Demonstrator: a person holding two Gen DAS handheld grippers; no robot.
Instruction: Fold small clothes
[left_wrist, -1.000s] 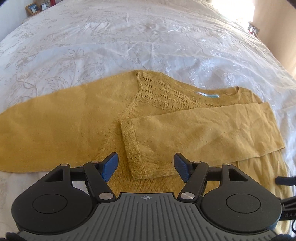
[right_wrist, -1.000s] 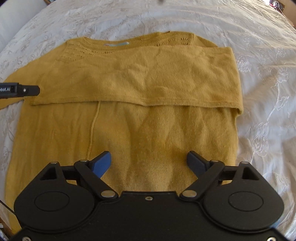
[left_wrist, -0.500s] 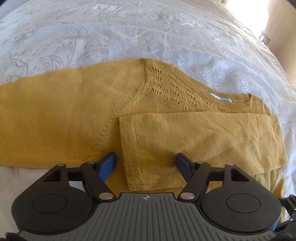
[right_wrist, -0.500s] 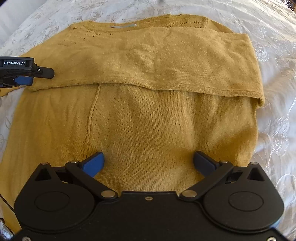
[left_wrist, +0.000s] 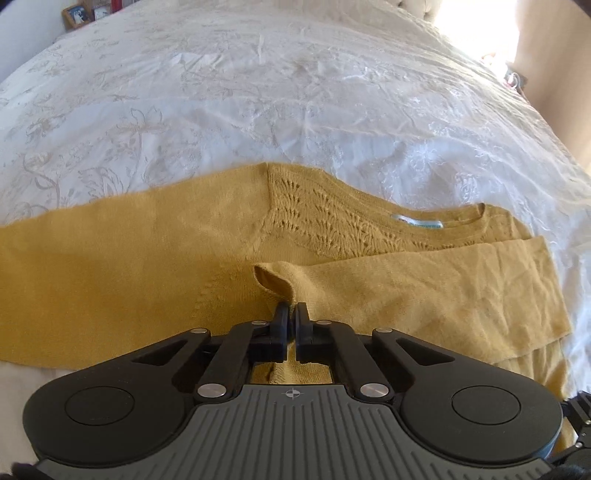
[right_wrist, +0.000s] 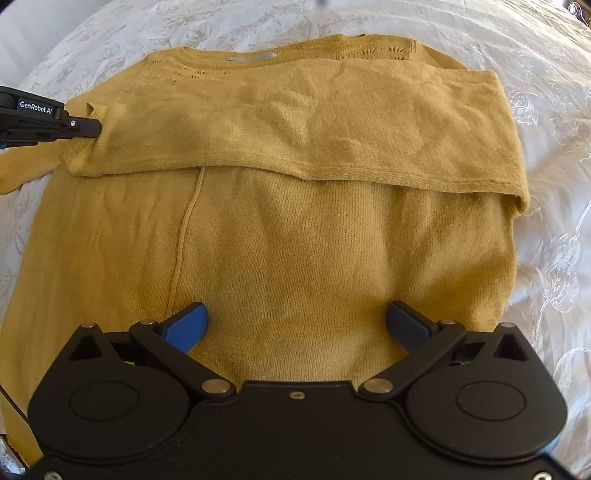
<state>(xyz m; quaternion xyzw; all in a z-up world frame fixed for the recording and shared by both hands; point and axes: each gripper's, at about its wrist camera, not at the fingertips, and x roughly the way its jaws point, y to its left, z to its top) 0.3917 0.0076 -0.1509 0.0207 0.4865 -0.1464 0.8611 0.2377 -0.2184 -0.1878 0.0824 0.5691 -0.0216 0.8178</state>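
We have a mustard-yellow knitted sweater (right_wrist: 295, 240) lying flat on the white embroidered bedspread (left_wrist: 258, 92), neckline away from us. One sleeve, the folded sleeve (right_wrist: 314, 133), is already laid across the chest; the other sleeve (left_wrist: 92, 266) lies stretched out past the left of our left fingers, not yet folded. So we judge the task at an early stage: one sleeve in, the second sleeve and the body folds left to do.

On the left, our left gripper (left_wrist: 291, 321) points steeply down at the bed, and its fingers are pressed together, pinching the ribbed cuff (left_wrist: 273, 280) of the folded sleeve; the fabric puckers into a small raised lip just ahead of the fingertips. In the right wrist view the same gripper reaches in from the left edge and touches that cuff end. This grip looks to us like a tidy-up of the laid sleeve, though we cannot tell its aim.

On the right, our right gripper (right_wrist: 295, 325) hangs over the lower body of the sweater, also tilted steeply down. Its blue-padded fingers (right_wrist: 184, 325) are spread wide with only flat knit between them, nothing gripped. The hem lies below them, hidden by the gripper body.
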